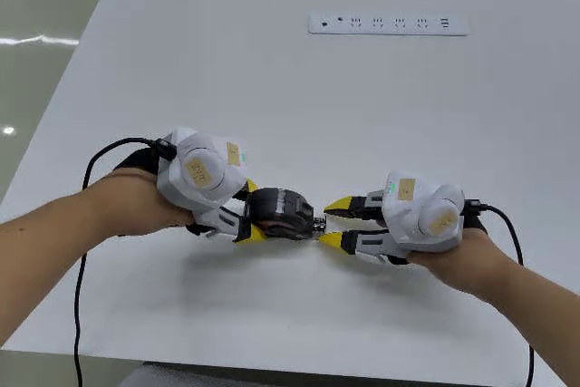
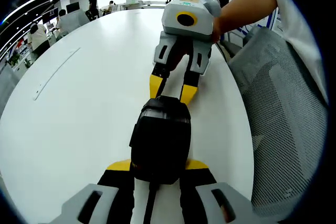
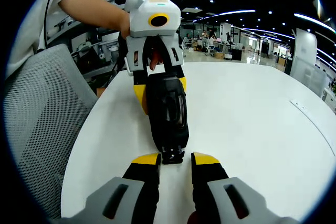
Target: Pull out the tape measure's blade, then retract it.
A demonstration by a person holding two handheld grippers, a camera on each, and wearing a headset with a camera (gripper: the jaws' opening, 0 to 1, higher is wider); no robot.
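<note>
White rounded shells on left gripper (image 1: 254,212) and right gripper (image 1: 332,223), tan stickers (image 1: 198,170), black jaws tipped yellow. Black cables (image 1: 86,178) at 8 and 4 o'clock. White short sleeve (image 2: 294,19) at 2 o'clock.

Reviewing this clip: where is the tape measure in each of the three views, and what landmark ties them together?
Head view: tape measure lower centre.
Left gripper view: tape measure bottom centre, dark body running upward.
Right gripper view: tape measure centre, blade tip toward the bottom.
Shared landmark: the power strip, top in the head view, left in the left gripper view, far right in the right gripper view.
</note>
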